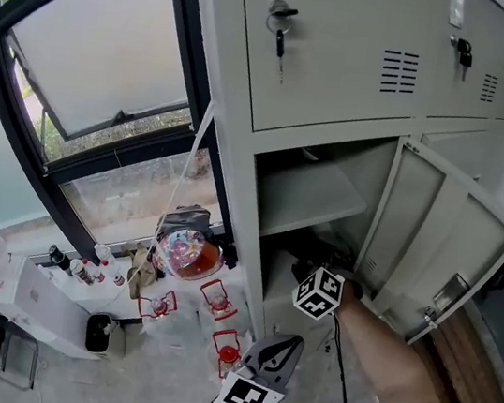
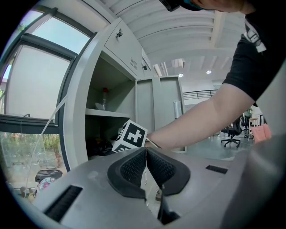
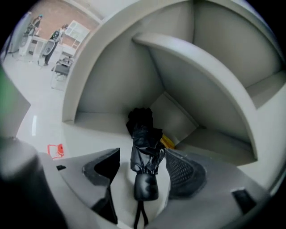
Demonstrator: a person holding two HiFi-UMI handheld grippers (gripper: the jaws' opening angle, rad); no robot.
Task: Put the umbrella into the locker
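Fingers (image 3: 184,172) of the right gripper (image 3: 143,155) are spread around the black folded umbrella (image 3: 144,142) (far end obscured) in the grey metal locker (image 3: 105,120); the left gripper (image 2: 145,156) is clenched empty.

An open window (image 1: 104,59) — below it, a clear container (image 1: 189,254).

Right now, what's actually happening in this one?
A person is putting a folded black umbrella into the open lower compartment of a grey locker. The right tongs reach inside with their jaws apart. The umbrella lies between them, apparently on the compartment floor, so it looks set down rather than gripped. The left tongs hang outside the locker, shut and empty.
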